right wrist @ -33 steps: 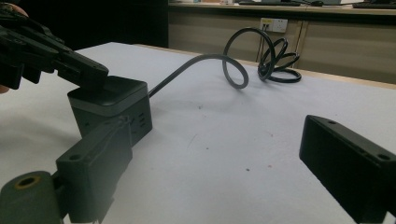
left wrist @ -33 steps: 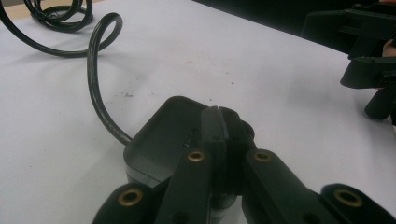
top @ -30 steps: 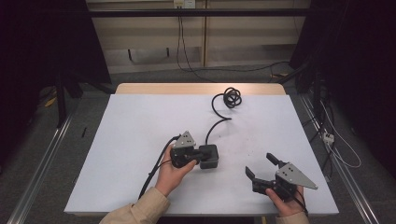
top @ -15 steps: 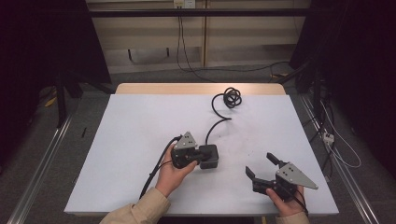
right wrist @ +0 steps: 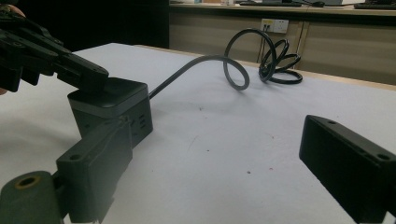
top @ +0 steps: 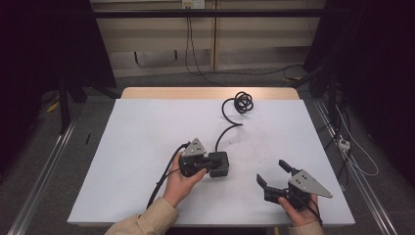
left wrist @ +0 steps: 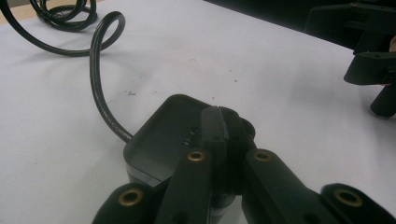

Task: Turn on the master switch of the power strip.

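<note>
A black cube-shaped power block [top: 221, 165] lies on the white table [top: 147, 147], near the middle of its front half. Its dark cable [top: 226, 131] curves away to a coil [top: 242, 102] near the far edge. My left gripper [top: 214, 160] is shut, and its jaws lie pressed together across the top of the power block [left wrist: 163, 140], tips [left wrist: 219, 122] at about its middle. Nothing shows between them. My right gripper [top: 271, 171] is held open just above the table at the front right, a little apart from the power block [right wrist: 112, 109], with nothing between its jaws.
The other hand's gripper [left wrist: 373, 60] shows at the far right of the left gripper view. A wooden table edge [top: 205, 92] runs along the back. Loose cables [top: 352, 147] and a white power strip lie on the floor to the right.
</note>
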Demonstrator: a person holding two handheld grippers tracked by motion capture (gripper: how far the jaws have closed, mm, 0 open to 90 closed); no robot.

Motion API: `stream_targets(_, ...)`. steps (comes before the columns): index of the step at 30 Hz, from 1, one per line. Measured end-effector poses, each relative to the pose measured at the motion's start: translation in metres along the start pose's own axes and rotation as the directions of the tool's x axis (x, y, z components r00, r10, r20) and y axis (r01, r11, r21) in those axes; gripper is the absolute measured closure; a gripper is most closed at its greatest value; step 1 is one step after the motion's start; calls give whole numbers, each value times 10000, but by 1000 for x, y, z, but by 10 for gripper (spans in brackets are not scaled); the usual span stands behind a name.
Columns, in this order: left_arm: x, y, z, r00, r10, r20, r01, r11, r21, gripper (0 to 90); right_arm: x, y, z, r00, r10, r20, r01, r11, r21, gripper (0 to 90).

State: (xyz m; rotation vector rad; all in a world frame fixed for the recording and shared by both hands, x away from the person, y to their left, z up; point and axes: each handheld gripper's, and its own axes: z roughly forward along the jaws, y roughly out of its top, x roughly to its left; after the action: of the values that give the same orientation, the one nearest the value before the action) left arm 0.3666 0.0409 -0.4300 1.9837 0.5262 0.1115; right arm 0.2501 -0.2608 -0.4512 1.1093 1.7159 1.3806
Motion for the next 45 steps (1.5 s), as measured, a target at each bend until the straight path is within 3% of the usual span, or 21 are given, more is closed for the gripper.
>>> stream_targets(15, 3, -2, 0, 9985, -531, 122, 535, 9982, -285, 900, -2, 0, 0, 10000, 54, 62, -54, 10000, -22, 90)
stream_targets(17, 2, -2, 0, 9993, -376, 39, 377, 9988, -320, 900, -2, 0, 1, 10000, 41, 51, -41, 10000, -31, 90)
stream_targets(20, 2, -2, 1, 9987, -499, 111, 502, 9982, -340, 895, -2, 0, 1, 10000, 30, 8, -30, 10000, -43, 90)
stream_targets(24, 3, -2, -1, 9965, -838, 40, 839, 9952, -504, 806, -2, 0, 2, 10000, 15, -12, -15, 10000, -43, 90)
stream_targets(26, 4, 0, -3, 9945, -1023, 236, 1038, 9918, -740, 752, -2, -1, 2, 10000, 21, -4, -21, 10000, -33, 90)
stream_targets(28, 4, 1, -4, 9943, -1061, 135, 1068, 9913, -764, 649, -3, 0, 2, 10000, 15, -1, -15, 10000, -27, 91)
stream_targets(34, 6, 4, -13, 9919, -1253, 187, 1266, 9870, -987, 469, -2, 0, 1, 10000, 26, 0, -26, 10000, -55, 90)
stream_targets(38, 8, 5, -23, 9916, -1233, 390, 1267, 9867, -1015, 405, -1, 0, 3, 10000, -48, -74, 48, 10000, -36, 90)
stream_targets(45, 9, 3, -34, 9909, -1284, 393, 1313, 9878, -832, 302, -1, 1, 4, 10000, -6, -29, 6, 10000, -35, 91)
